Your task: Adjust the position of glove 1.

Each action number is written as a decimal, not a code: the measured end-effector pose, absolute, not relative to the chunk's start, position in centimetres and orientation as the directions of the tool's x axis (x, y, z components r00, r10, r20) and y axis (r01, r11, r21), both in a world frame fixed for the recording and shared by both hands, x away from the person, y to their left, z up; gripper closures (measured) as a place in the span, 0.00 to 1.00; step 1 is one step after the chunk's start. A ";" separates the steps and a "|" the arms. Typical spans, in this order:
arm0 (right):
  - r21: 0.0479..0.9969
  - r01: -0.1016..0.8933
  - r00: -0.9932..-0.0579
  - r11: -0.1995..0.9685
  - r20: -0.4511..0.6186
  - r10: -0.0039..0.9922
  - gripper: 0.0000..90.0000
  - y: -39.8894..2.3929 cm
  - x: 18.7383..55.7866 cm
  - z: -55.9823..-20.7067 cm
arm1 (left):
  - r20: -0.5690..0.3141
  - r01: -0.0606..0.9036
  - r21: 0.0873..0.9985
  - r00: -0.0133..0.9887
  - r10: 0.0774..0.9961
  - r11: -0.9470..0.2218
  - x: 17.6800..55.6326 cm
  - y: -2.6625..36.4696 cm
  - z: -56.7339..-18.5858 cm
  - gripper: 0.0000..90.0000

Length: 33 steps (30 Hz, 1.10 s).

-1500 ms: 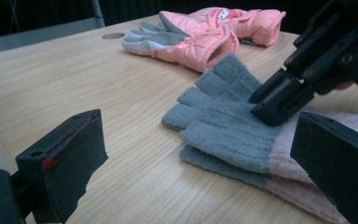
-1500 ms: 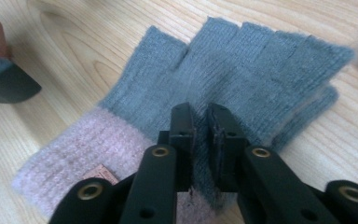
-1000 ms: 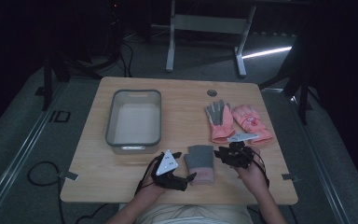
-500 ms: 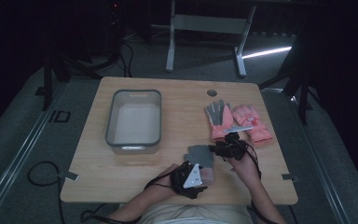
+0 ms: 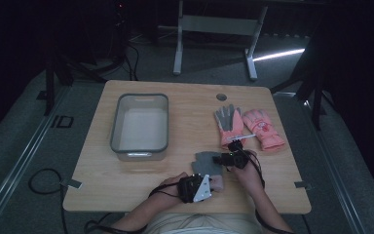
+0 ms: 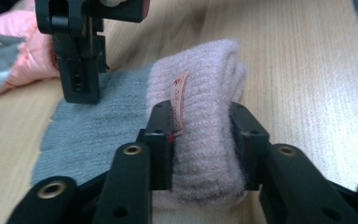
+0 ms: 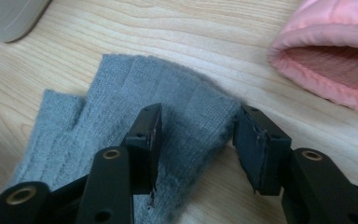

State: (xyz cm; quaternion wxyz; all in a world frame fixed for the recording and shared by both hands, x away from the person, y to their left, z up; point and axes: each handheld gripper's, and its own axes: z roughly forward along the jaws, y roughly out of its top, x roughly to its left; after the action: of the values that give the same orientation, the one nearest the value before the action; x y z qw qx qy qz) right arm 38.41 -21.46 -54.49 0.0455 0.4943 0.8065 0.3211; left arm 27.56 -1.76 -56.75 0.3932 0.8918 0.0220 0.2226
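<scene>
At the table's near edge, about six o'clock, my left gripper (image 6: 200, 140) clamps the knit glove's (image 5: 207, 163) pink cuff (image 6: 205, 126), anchoring it, I judge, while my right gripper (image 7: 196, 140), jaws spread, straddles its grey fingertips at twelve o'clock.

On the pale wooden table (image 5: 126, 195) there were three gloves: one flat grey knitted glove with a pink ribbed cuff (image 5: 205, 163), one grey-palmed pink work glove (image 5: 228, 124), and one padded pink mitten-like glove (image 5: 263, 129). There was a single grey rectangular plastic tub (image 5: 140, 146). Two black two-jaw grippers were present, one left (image 5: 213, 185) and one right (image 5: 220, 159).
</scene>
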 end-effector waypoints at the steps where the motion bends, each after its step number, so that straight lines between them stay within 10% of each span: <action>1: 0.559 0.771 -0.509 0.306 0.251 0.823 0.60 -21.4 38.5 -54.5 | 0.356 -0.123 0.722 0.910 0.213 -0.681 27.8 -1.6 -56.7 0.74; 10: 0.546 0.787 -0.539 0.286 0.384 0.750 0.77 -20.0 39.4 -54.9 | 0.194 -0.034 0.772 0.963 0.186 -0.635 29.7 -0.6 -56.4 0.77; 33: 0.652 0.687 -0.624 0.321 0.302 0.721 0.81 -19.2 39.9 -49.4 | 0.261 -0.097 0.699 0.957 0.125 -0.709 31.7 0.4 -50.6 0.78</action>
State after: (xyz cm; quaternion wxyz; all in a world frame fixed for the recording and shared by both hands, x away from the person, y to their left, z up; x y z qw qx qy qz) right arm 39.89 -19.24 -49.36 0.0221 0.4332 0.8124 0.3897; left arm 31.74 0.38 -50.60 0.3816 0.9127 0.0076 0.1459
